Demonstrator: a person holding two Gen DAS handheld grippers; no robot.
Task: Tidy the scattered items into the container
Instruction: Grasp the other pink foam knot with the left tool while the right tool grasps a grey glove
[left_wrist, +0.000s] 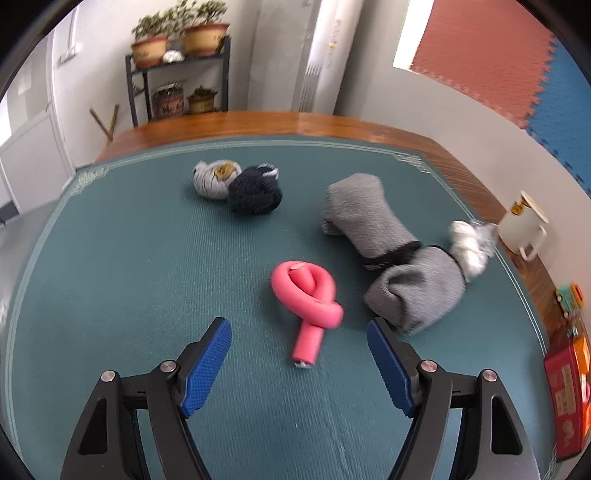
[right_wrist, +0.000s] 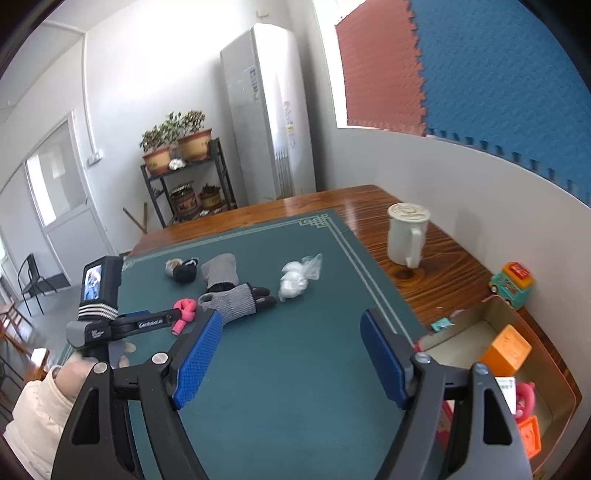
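A: Container first: the open tan cardboard box (right_wrist: 491, 332) is sitting on the brown wooden table (right_wrist: 436, 280) at the right-hand edge, just off the dark green mat (right_wrist: 295, 369). It is already holding an orange block (right_wrist: 508, 350) and some pink and orange pieces, so I judge the tidying is partly done.

B: Right gripper (right_wrist: 291, 358) is hanging over bare mat beside that box, jaws standing wide, nothing between the blue pads. Probably free for the next pick.

A: Left gripper (left_wrist: 299, 365) is likewise spread wide and empty, tilting down at the pink foam tube tied in a knot (left_wrist: 306, 299), which is lying just beyond the fingertips. That looks like its next target.

B: Farther out, a pair of grey knit gloves with black cuffs (left_wrist: 391, 254) is sprawling on the mat, a crumpled white plastic bag (left_wrist: 471, 243) touching them at the right. Farthest, a grey rolled sock (left_wrist: 212, 179) and a dark one (left_wrist: 255, 192) are resting against each other.

A: Left view is catching only a sliver of a red box at its right edge, no interior. Right view is showing the inside, plus the left tool's handle in a cream sleeve (right_wrist: 33, 417).

B: White lidded mug (right_wrist: 406, 236) and teal toy bus (right_wrist: 511, 284) are standing on bare wood.
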